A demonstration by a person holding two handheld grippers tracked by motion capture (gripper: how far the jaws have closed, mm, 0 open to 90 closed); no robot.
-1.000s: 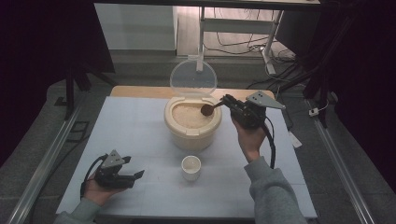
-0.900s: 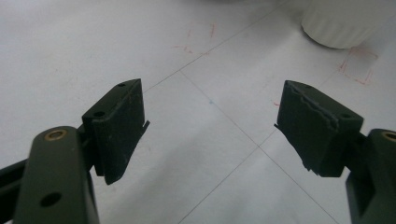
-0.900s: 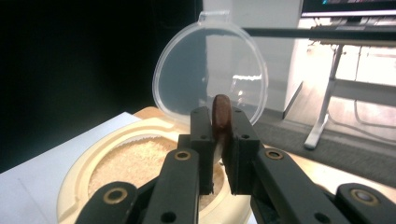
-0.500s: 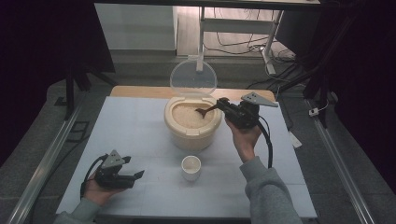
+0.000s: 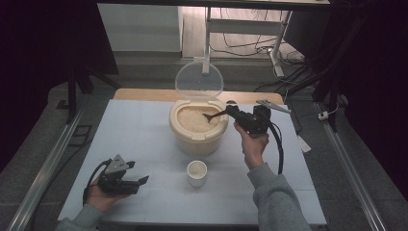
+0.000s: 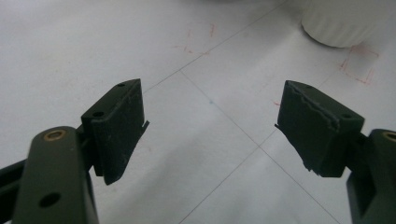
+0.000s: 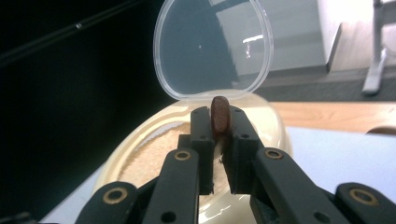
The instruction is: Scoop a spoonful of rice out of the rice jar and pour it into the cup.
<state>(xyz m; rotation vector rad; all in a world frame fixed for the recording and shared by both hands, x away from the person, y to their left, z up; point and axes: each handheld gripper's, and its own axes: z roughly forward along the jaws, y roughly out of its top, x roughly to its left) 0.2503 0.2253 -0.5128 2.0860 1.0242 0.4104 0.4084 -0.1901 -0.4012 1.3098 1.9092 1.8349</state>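
Note:
A cream tub (image 5: 197,137) of white rice (image 5: 192,118) stands mid-table with its clear lid (image 5: 198,82) tipped up behind it. My right gripper (image 5: 230,111) hovers at the tub's right rim, shut on the handle of a brown spoon (image 5: 214,116). The spoon's bowl dips into the rice. In the right gripper view the spoon (image 7: 220,116) is pinched edge-on between the pads, with the lid (image 7: 215,51) and rice (image 7: 149,161) beyond. A small white cup (image 5: 197,172) sits in front of the tub. My left gripper (image 5: 139,183) rests open on the table at the front left, its jaws (image 6: 210,121) wide apart around nothing.
A white sheet (image 5: 144,139) covers the table, with a wooden edge (image 5: 144,95) behind it. The cup's base (image 6: 341,23) lies beyond the left jaws. Metal rails (image 5: 43,168) run along both sides, and a frame with cables (image 5: 269,43) stands at the back.
My right gripper has come down and leftward, taking the spoon from above the tub's right rim into the rice. The left gripper and the cup have stayed put.

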